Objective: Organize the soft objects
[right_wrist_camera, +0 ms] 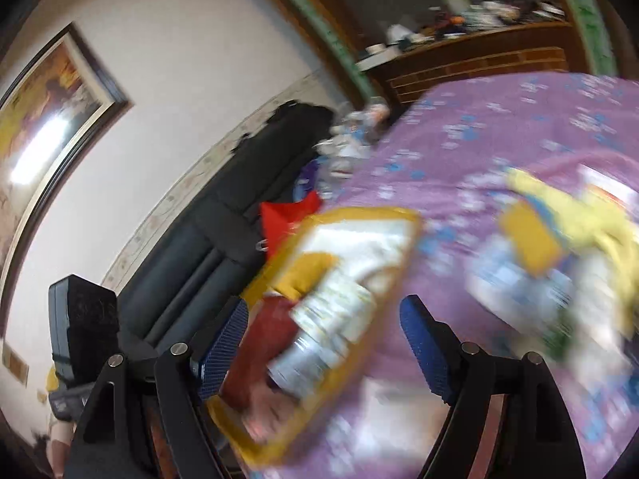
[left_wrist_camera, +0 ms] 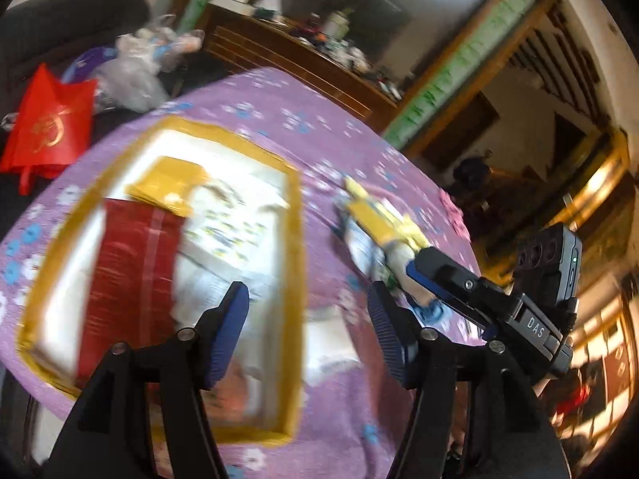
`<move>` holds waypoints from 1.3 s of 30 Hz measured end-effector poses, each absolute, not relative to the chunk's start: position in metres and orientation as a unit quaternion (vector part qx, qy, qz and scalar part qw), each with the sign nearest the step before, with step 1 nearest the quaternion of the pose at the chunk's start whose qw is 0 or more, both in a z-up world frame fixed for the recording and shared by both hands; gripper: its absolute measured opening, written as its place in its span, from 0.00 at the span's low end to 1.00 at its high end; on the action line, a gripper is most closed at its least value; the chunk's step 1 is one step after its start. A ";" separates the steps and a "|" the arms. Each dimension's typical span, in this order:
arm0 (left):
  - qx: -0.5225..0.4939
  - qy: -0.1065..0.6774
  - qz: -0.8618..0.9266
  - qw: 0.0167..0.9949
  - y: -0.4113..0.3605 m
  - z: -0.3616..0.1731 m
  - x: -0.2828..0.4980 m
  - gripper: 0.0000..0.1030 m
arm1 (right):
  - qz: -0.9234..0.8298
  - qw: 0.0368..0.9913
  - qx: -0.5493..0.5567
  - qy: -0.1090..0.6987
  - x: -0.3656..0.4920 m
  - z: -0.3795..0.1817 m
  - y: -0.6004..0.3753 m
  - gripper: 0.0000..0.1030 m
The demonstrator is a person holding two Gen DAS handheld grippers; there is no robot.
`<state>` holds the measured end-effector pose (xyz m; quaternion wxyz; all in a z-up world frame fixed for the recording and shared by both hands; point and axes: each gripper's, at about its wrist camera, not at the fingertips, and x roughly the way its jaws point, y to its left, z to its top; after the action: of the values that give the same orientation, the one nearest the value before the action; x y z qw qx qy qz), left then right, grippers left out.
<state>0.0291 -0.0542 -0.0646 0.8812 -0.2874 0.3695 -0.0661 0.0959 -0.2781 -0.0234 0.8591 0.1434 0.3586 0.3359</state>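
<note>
Both views were smeared with blur. My bench (left_wrist_camera: 359, 127), under a purple cloth with blue and white flowers, filled most of each one. On it sat the yellow-rimmed box (left_wrist_camera: 293, 263), white inside, at 9 o'clock in the left wrist view and dead centre (right_wrist_camera: 403, 255) in the right. Soft items already lay in it: a red folded cloth (left_wrist_camera: 131, 271) along its 8 o'clock side, a mustard folded cloth (left_wrist_camera: 167, 183) overlapping the red one's far end, and a pale printed piece (left_wrist_camera: 231, 231) beside them. A loose pile of soft items (left_wrist_camera: 383, 227), yellow, white and blue, lay on the cloth outside the box, at 3 o'clock from it; in the right wrist view it (right_wrist_camera: 559, 239) sat at 3 o'clock. I couldn't tell the pieces apart. My left tongs (left_wrist_camera: 307, 331) stood wide with nothing between the pads, hovering over the box's near corner. My right tongs (right_wrist_camera: 323, 343) stood wide too, empty, over the box's near end; in the left view they (left_wrist_camera: 415, 275) reached in from 4 o'clock beside the pile. A red bag (left_wrist_camera: 48, 127) lay off the bench at 10 o'clock.
</note>
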 end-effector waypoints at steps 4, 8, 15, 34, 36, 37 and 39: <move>-0.254 0.381 -0.095 0.884 -0.087 -0.065 0.035 0.59 | 0.246 0.889 0.138 0.361 0.072 -0.018 -0.339 0.75; -0.229 0.393 -0.104 0.885 -0.103 -0.067 0.034 0.59 | 0.198 0.894 0.148 0.374 0.076 -0.021 -0.365 0.71; -0.222 0.407 -0.094 0.881 -0.110 -0.074 0.026 0.59 | 0.110 0.898 0.133 0.404 0.124 -0.037 -0.349 0.35; -0.235 0.436 -0.119 0.860 -0.131 -0.082 0.049 0.59 | 0.227 0.893 0.125 0.369 0.043 -0.055 -0.396 0.67; -0.227 0.438 -0.115 0.863 -0.132 -0.077 0.056 0.59 | 0.257 0.880 0.153 0.368 0.052 -0.055 -0.398 0.67; -0.222 0.438 -0.112 0.864 -0.133 -0.074 0.060 0.59 | 0.264 0.875 0.155 0.376 0.060 -0.059 -0.395 0.67; -0.210 0.442 -0.113 0.865 -0.138 -0.067 0.072 0.59 | 0.242 0.872 0.145 0.400 0.080 -0.070 -0.388 0.66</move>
<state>0.0715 -0.1376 -0.0674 0.8647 -0.2098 0.4422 -0.1131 0.0803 -0.3882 -0.0704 0.8722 0.1455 0.3997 0.2417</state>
